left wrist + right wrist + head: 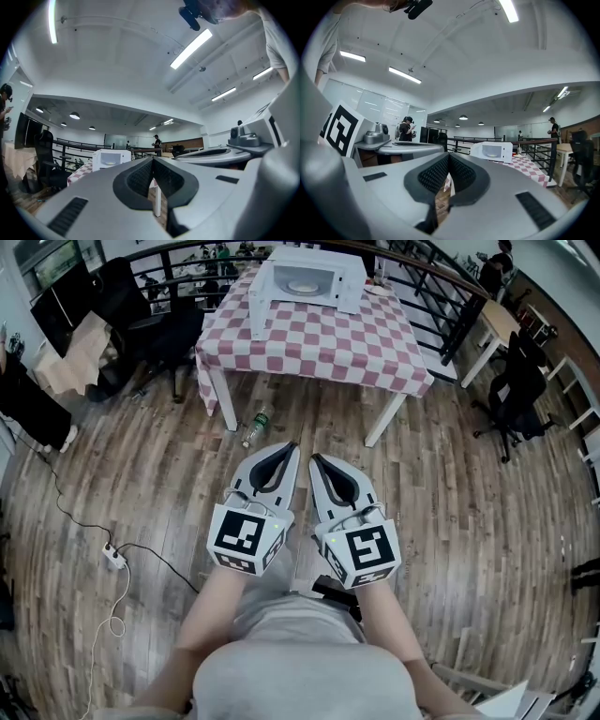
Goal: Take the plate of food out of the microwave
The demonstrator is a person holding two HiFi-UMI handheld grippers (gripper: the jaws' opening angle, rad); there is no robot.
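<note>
Wood plank floor (pixel 450 521); railing (pixel 178 251) behind bench (pixel 319 343). Bench in checked cloth, well ahead of you. Microwave (pixel 305 282) on it, door open, plate of food (pixel 303 286) inside. Only head view shows bottle (pixel 255 427) on floor by bench leg. Your left gripper (pixel 288 448) and right gripper (pixel 319 461): jaws clenched, nothing between.

Left gripper (pixel 153 160) has its jaws squeezed together with nothing in between. The microwave (pixel 111 159) is well beyond the tips and a bit to their left, sitting on a red-and-white checked table (pixel 78 174). There's a black chair (pixel 44 152) left of the microwave, with a dark railing (pixel 74 143) running behind. A person (pixel 157 140) stands far back, to the microwave's right. The right gripper (pixel 185 157) lies off to the microwave's right, up close to the camera.
</note>
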